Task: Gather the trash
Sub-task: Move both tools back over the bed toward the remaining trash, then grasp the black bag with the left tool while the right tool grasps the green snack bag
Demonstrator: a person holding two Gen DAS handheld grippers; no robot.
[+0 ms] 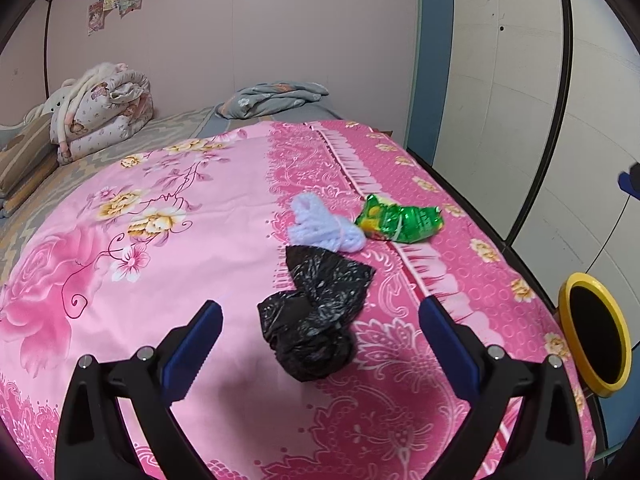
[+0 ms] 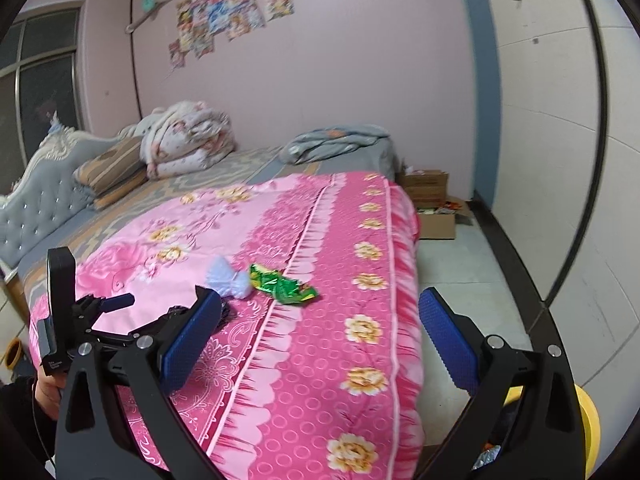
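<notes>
Trash on a pink floral bedspread (image 1: 168, 240), seen along both tools. Your left gripper (image 1: 320, 316) hovers with its jaws spread wide and empty, and the crumpled black plastic bag (image 1: 316, 320) lies on the spread between them, a little ahead of the fingertips. Just beyond the bag, and touching or nearly touching its far edge, sits a pale lilac knitted bundle (image 1: 324, 224); beside that lies a green foil wrapper (image 1: 400, 222), near the bed's right side. A yellow-rimmed bin (image 1: 596, 332) stands off that edge, on the floor.

Your right gripper (image 2: 320, 320) is likewise wide and empty, held over the bed's corner, with the wrapper (image 2: 282, 284) and the bundle (image 2: 228, 278) well ahead of it.

Expect the bag to be very light, soft and slick: it should collapse under the pads and may slide out. Take it at the bunched, knotted-looking lower lobe, where the film is thickest, not at the thin flared upper part. The wrapper should be light, crinkly and springy; pinch across a folded ridge. The mattress will probably give under pressure.
</notes>
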